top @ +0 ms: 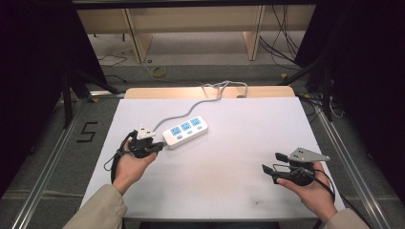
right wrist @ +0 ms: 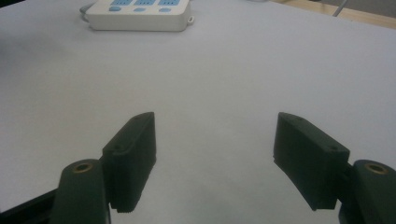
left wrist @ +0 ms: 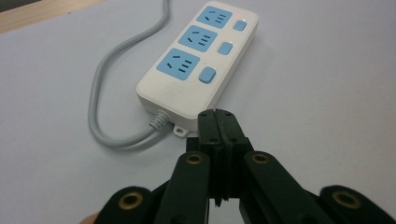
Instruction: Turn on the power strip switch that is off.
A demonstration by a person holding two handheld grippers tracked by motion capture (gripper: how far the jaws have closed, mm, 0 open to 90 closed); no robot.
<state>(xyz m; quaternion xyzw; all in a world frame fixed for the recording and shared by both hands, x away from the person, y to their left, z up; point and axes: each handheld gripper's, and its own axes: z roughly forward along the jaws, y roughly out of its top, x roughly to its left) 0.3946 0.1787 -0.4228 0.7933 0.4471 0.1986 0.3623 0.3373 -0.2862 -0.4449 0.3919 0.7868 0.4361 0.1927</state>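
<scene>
We see the white power strip [top: 186, 131] lying left of centre on the tabletop [top: 229, 181], its grey cord [top: 191, 109] running off the far edge. Our left gripper [left wrist: 222, 122] sits just beside the strip's cord end, jaws pressed together on nothing. Our right gripper [right wrist: 215, 158] rests near the right edge, well apart from the strip, jaws spread wide.

The power strip [left wrist: 196, 70] looks like smooth white plastic with a faint sheen, its socket faces and switches a matt light blue; its grey cord [left wrist: 100, 98] looks like smooth rubbery sheathing. The counter [top: 229, 162] has a matt, pale sheet surface, with bare light wood at its 12 o'clock edge. Both the left tool [left wrist: 217, 122] and right tool [right wrist: 215, 163] are matt black plastic with brass-coloured metal rivets.
</scene>
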